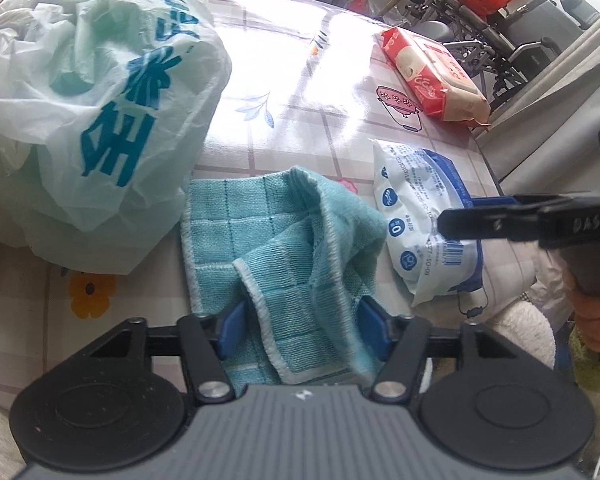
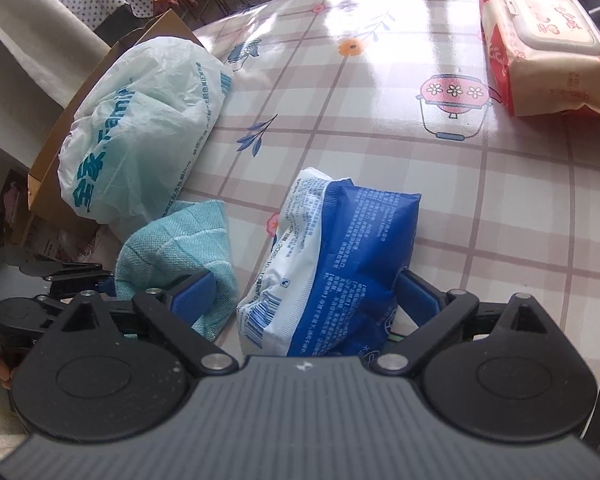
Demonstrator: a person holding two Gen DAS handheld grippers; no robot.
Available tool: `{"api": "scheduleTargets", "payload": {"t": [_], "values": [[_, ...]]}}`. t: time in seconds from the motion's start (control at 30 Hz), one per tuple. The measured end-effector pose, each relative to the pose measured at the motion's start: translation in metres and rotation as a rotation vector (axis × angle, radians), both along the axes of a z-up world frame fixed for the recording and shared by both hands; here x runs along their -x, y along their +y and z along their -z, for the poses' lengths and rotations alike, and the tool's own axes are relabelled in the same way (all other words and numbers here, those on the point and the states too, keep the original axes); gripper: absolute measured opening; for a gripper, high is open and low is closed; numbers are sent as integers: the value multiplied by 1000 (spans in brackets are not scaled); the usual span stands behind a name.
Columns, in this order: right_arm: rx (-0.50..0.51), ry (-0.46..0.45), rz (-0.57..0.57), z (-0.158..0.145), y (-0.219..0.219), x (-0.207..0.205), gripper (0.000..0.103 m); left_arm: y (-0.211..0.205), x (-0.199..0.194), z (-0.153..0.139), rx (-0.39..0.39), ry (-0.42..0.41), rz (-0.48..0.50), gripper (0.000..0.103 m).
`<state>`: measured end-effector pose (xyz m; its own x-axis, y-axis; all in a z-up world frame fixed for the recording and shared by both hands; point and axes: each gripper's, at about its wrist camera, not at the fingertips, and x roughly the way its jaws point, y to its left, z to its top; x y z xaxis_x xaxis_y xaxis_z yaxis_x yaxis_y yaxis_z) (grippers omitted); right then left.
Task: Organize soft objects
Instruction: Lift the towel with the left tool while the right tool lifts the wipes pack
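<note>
my left gripper (image 1: 302, 330) has its jaws spread loose around the crumpled teal cloth (image 1: 284, 256) on the checked tablecloth (image 2: 380, 152) beside the white plastic bag (image 1: 92, 92), while my right gripper (image 2: 304, 300) gapes wide around the blue wipes pack (image 2: 340, 264), not squeezing it.

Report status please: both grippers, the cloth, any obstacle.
Left gripper open astride teal cloth. Right gripper open astride blue wipes pack. Nothing blocking.
</note>
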<state>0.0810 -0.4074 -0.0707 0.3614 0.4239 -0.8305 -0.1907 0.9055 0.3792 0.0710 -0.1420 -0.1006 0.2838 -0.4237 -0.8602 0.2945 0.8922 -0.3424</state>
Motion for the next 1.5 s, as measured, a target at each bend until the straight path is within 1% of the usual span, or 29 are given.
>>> {"api": "scheduleTargets", "payload": {"t": [0.13,0.2,0.3,0.37,0.4,0.47,0.57,0.63,0.67,0.8,0.93,1.07,1.2,1.27,1.4,1.5], "values": [[58,-21,-22,9,11,4,101,-12,1,0,-29,-5,5,77],[83,-31,-34,13,15,6,101,-18,3,1,-58,-22,8,77],[96,-27,-50,19,16,9,101,-26,6,1,-104,-54,15,74],[92,-18,-52,24,14,10,102,-29,8,1,-127,-75,21,63],[94,-32,-56,24,14,12,102,-30,10,0,-133,-84,25,60],[94,-35,-55,23,13,13,101,-31,11,-1,-131,-89,34,45],[88,-36,-46,23,13,12,101,-31,12,-2,-121,-90,37,27],[88,-38,-44,23,14,11,101,-30,13,-3,-117,-99,37,19],[92,-41,-43,23,15,11,101,-31,14,-4,-111,-102,33,17],[125,-52,-37,24,21,11,100,-33,21,-9,-125,-154,52,15],[163,-67,-33,24,29,13,96,-31,31,-20,-124,-201,62,14],[169,-69,-9,23,30,13,91,-15,39,-39,-88,-238,47,14],[174,-77,24,19,30,13,85,10,48,-62,-39,-273,18,14],[142,-68,55,17,26,12,83,27,52,-75,-18,-295,-7,14],[20,-29,123,12,8,10,80,72,60,-100,23,-342,-79,14],[-72,3,165,11,-3,8,79,111,61,-121,57,-374,-153,14]]}}
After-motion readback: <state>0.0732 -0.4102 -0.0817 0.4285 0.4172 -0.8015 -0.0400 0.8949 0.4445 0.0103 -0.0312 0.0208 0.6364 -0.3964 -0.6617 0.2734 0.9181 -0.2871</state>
